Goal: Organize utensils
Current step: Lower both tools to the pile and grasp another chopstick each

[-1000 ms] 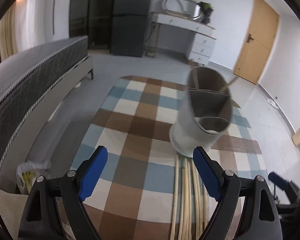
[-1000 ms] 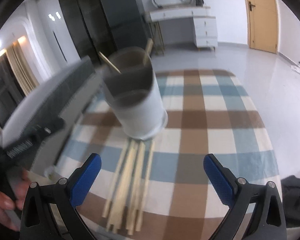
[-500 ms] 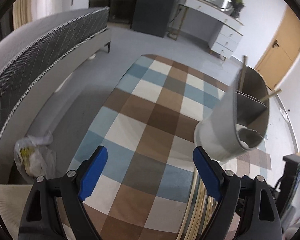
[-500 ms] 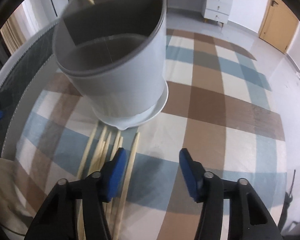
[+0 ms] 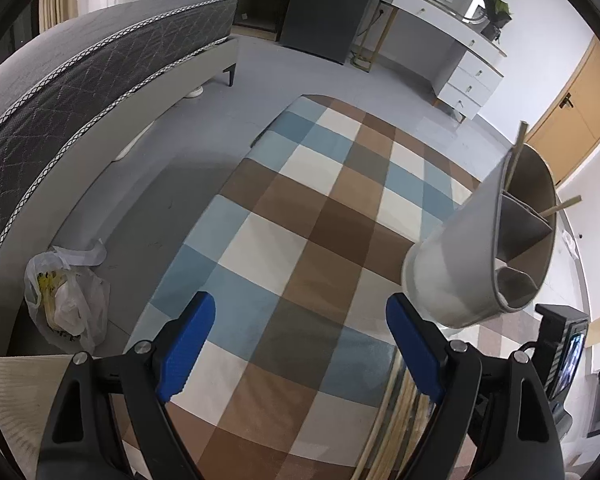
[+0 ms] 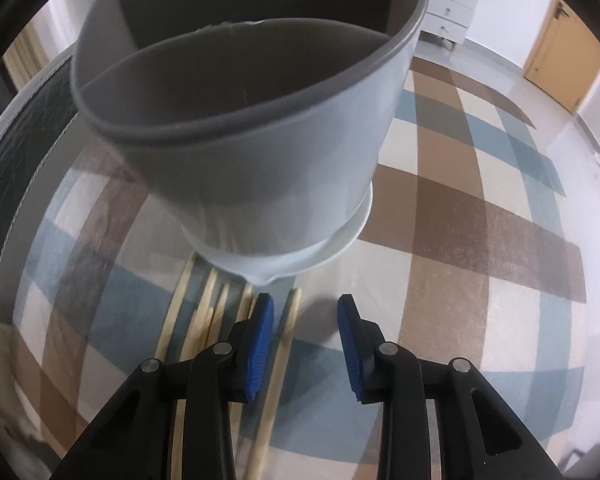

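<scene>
A grey holder (image 6: 252,128) with walls inside was seen standing on a checked cloth (image 6: 480,216). It sat on a white base. In the left wrist view, two sticks (image 5: 516,160) were seen poking up out of the holder (image 5: 480,248).

A bunch of chopsticks (image 6: 204,316) was laid flat on the cloth, just in front of the holder. Their far ends were seen close to the base.

The right gripper (image 6: 306,332) was pointed down at the cloth, near the base. Its jaws had just been closing and were now narrow, but a gap was still left. One chopstick (image 6: 284,332) was seen in that gap, close to the left blue pad. The pads were not pressed on it, and nothing was held.

The left gripper (image 5: 300,344) was kept over the cloth, off to the left of the holder. Its jaws were spread wide, and only cloth was seen between them. The chopsticks (image 5: 396,412) were partly hidden behind its right finger.
</scene>
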Available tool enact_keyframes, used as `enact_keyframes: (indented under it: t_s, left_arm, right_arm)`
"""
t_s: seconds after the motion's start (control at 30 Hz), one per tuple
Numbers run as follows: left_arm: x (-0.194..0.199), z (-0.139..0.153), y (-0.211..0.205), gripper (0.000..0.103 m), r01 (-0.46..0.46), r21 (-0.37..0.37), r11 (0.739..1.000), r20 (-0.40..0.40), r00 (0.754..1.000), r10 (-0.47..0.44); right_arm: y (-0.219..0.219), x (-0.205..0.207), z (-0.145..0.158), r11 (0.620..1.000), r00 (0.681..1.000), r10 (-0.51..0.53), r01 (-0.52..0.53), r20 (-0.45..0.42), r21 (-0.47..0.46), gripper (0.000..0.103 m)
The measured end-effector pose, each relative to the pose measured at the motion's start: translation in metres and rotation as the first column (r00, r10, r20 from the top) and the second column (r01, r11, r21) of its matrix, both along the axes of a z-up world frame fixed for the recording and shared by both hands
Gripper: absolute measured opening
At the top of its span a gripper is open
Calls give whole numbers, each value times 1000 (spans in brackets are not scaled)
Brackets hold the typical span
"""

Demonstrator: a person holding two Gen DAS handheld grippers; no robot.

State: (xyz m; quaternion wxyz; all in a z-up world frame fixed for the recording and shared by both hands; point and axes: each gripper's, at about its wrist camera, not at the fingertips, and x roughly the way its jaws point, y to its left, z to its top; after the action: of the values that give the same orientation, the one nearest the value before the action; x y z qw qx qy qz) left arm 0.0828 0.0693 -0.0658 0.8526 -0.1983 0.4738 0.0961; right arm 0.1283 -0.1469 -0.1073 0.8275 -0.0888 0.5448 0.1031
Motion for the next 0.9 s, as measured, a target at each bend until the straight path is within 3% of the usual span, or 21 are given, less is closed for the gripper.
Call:
enact_keyframes:
  t_s: [0.17, 0.27, 0.47, 0.63, 0.8, 0.9]
  left_arm:
    - [2, -5, 1, 84, 12, 18, 1000, -7, 1000, -12]
    - [3, -10, -4, 84, 61, 24, 998, 5, 998, -61]
    - [12, -33, -27, 84, 211, -51, 976, -87, 973, -215]
    - [16, -34, -51, 84, 313, -79, 947, -107, 941, -320]
    - [29, -37, -88, 84, 416, 22, 909, -157, 899, -408]
    - [36, -44, -93, 84, 405, 81, 911, -202, 901, -383]
  right_arm:
    - [11, -8, 1, 999, 999, 41, -41, 27, -6, 5]
    - [8, -12, 2, 998, 998, 51, -52, 21, 33, 4]
    - [-29, -22, 14, 987, 999, -40, 34, 34, 158, 4]
    - [-75, -23, 23, 934, 981, -192, 179, 14, 309, 4]
    - [-99, -16, 23, 855, 957, -285, 278, -52, 437, 4]
    - [-108, -15, 26, 826, 950, -306, 294, -54, 480, 4]
